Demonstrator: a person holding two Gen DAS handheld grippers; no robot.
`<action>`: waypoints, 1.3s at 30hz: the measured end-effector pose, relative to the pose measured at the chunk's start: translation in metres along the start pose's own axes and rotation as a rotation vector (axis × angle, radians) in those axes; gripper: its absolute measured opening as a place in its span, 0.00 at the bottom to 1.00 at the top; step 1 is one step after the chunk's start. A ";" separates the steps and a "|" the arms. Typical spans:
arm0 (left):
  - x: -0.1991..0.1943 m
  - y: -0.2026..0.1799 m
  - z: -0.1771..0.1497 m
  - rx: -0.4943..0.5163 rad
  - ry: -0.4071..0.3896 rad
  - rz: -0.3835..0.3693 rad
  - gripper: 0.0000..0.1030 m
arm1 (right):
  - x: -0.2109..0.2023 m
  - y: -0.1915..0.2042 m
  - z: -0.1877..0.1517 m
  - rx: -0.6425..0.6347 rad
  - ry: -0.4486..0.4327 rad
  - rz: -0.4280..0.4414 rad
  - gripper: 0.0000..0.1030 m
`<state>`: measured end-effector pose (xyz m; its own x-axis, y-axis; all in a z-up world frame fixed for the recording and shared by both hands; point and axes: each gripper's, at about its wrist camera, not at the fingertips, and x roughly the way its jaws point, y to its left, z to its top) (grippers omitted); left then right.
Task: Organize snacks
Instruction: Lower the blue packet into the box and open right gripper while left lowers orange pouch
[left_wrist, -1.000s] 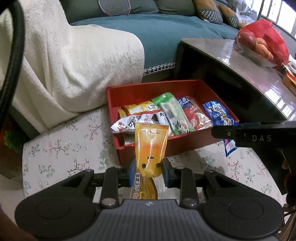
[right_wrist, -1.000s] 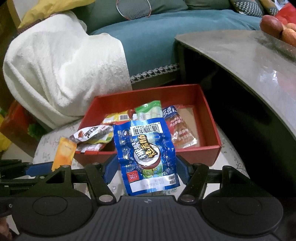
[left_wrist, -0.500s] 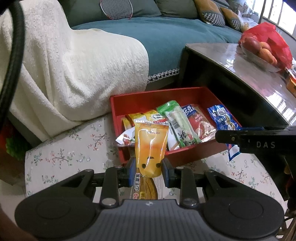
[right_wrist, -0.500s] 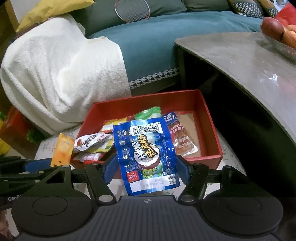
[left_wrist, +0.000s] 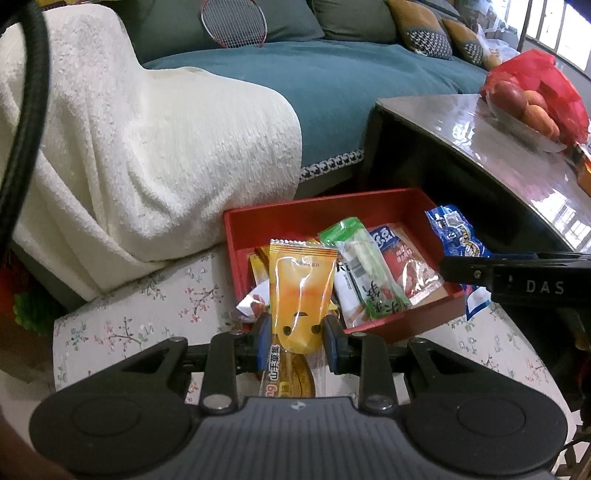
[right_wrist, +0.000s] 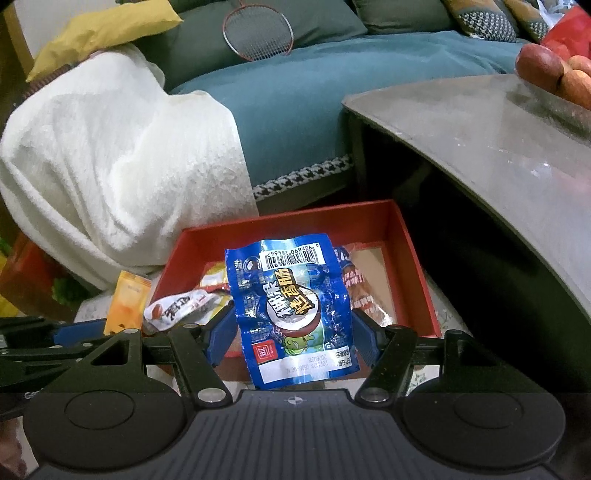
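My left gripper (left_wrist: 295, 338) is shut on an orange snack pouch (left_wrist: 301, 291), held upright just in front of the red box (left_wrist: 321, 216). My right gripper (right_wrist: 293, 332) is shut on a blue sausage packet (right_wrist: 293, 310), held over the near edge of the red box (right_wrist: 280, 221). Several snack packs lie inside the box, among them a green one (left_wrist: 364, 277) and a red one (left_wrist: 410, 271). In the left wrist view the blue packet (left_wrist: 456, 236) shows at the right behind the right gripper's black arm. The orange pouch (right_wrist: 127, 301) shows at the left of the right wrist view.
The box sits on a floral-covered stool (left_wrist: 147, 314). A white blanket (left_wrist: 147, 147) drapes over the teal sofa (left_wrist: 351, 81) behind it. A dark glass-topped coffee table (left_wrist: 498, 155) with a fruit bowl (left_wrist: 524, 107) stands close on the right.
The left gripper with the orange pouch has drifted slightly, so the box sits a little farther right and lower in its view. The right gripper keeps still with the blue packet.
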<state>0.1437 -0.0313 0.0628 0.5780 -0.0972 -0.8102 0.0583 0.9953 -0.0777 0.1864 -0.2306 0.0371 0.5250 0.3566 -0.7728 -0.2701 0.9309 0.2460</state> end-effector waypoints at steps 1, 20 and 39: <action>0.001 0.001 0.001 0.000 -0.001 0.000 0.23 | 0.000 0.000 0.001 0.001 -0.003 0.000 0.70; 0.013 0.001 0.025 0.001 -0.018 0.021 0.23 | 0.007 -0.009 0.024 0.015 -0.038 -0.010 0.71; 0.037 -0.006 0.052 0.024 -0.012 0.043 0.23 | 0.026 -0.014 0.043 0.026 -0.024 -0.023 0.72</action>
<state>0.2075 -0.0406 0.0636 0.5903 -0.0546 -0.8053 0.0530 0.9982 -0.0289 0.2385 -0.2309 0.0383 0.5499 0.3370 -0.7642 -0.2367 0.9404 0.2443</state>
